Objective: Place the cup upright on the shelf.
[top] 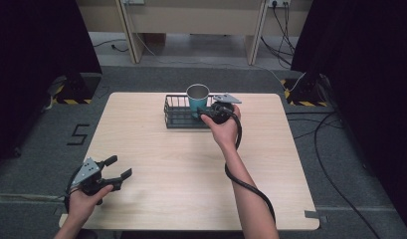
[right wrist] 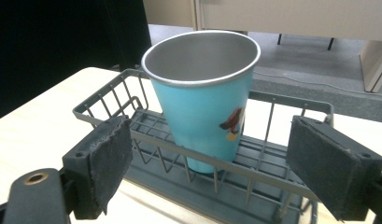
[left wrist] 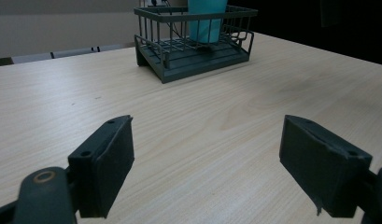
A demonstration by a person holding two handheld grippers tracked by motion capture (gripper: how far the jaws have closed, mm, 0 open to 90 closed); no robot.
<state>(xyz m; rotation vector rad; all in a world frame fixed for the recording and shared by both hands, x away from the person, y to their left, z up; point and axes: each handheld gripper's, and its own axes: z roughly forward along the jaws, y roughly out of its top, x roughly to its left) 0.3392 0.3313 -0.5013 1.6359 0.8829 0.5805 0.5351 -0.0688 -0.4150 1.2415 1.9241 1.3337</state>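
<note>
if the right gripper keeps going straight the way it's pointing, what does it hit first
Probably the near top rail of the dark grey wire basket, which crosses in front of the open right gripper. Just behind it stands the turquoise metal-lined cup, upright inside the basket. Depth is hard to judge, so the gripper could clear the rail.

Both grippers (top: 120,167) (top: 203,112) are black with chunky foam-padded jaws, grey triangular top plates, thick black cables, bare forearms.

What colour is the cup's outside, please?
Light blue, with a small printed figure; the cup shows best in the right gripper view.
</note>
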